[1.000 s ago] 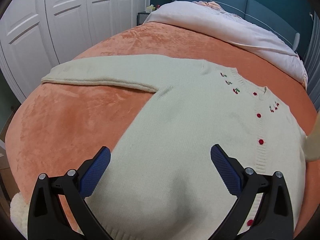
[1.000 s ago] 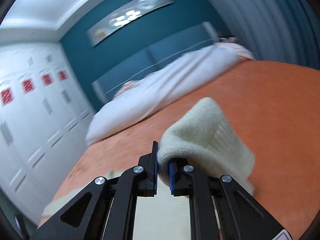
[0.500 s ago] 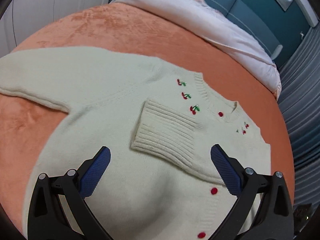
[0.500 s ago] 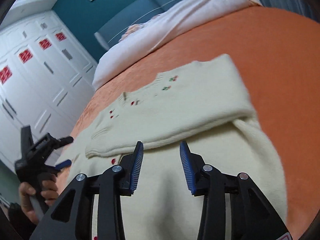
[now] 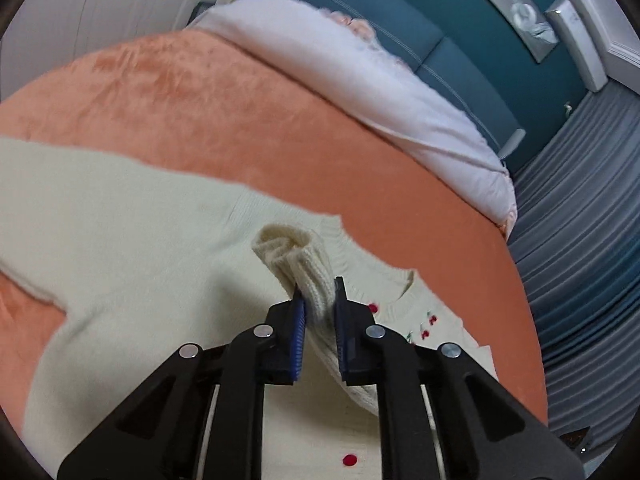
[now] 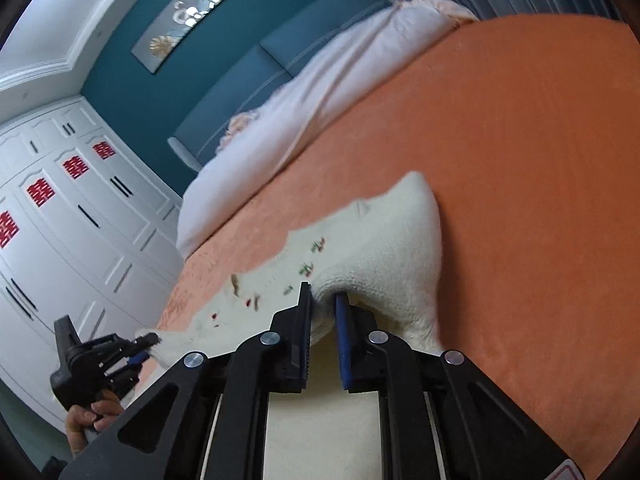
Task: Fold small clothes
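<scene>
**Both grippers pinched on the cardigan, sleeve fold under way**

The orange bedspread (image 5: 248, 128) filled both views, with a pale duvet (image 5: 360, 64) bunched against the teal headboard (image 5: 400, 28) and white wardrobe doors (image 6: 80, 208) on the far side. The cream cardigan (image 5: 120, 248) lay flat on the bedspread, its cherry embroidery (image 5: 428, 326) near the neckline.

My left gripper (image 5: 319, 312) had just been closing, and its blue pads were clamped on the ribbed cuff (image 5: 304, 264) of the sleeve folded across the chest; the cuff stood up a little between them. My right gripper (image 6: 322, 316) had also just been closing, and it was pinched on a thick fold of knit near the shoulder (image 6: 400, 240) on its side.

I judged the job as squaring up that folded sleeve. To do it well I would have kept both holds low, drawn the cuff straight along the body without stretching the rib, and let the right side pin the shoulder line so the fold edge ran parallel to the button placket (image 5: 350, 460). Lifting too high risked dragging the whole cardigan across the plush.
</scene>
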The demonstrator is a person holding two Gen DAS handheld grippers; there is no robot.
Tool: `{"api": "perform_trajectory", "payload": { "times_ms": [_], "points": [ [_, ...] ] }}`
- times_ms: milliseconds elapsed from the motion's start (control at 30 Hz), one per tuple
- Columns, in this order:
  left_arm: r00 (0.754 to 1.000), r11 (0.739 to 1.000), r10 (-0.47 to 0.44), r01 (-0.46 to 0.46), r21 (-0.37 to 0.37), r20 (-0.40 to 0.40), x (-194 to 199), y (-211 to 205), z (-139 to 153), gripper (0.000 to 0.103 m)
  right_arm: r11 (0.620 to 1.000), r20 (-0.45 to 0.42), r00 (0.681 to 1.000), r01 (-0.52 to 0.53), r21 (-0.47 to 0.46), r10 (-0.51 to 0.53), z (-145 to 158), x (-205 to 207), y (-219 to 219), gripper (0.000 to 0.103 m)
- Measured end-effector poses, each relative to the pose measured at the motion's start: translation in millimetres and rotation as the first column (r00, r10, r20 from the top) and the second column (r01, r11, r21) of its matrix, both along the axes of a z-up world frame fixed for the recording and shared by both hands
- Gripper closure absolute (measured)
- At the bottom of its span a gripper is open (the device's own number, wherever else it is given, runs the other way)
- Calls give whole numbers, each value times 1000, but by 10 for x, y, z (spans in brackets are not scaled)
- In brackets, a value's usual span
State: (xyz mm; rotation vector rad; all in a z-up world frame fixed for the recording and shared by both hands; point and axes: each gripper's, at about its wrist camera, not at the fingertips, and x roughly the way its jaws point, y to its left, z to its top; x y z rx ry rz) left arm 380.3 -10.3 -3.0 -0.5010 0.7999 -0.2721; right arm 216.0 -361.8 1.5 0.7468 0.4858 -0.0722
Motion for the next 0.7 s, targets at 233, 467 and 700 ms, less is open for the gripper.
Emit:
{"api": "perform_trajectory", "payload": {
  "times_ms": [233,467,700],
  "points": [
    [988,985,0,27,171,-155,103,-84,-820,90,999,-199,980,-27,-27,21,-378,181,3,93],
    [988,980,1,30,199,-152,45,-42,-864,88,996,-261,965,-47,-74,26,-339,236,-30,94],
    [991,968,-1,33,247,-130,20,-103,-861,87,982,-125,990,49,-182,-72,81,-145,63,94]
  ]
}}
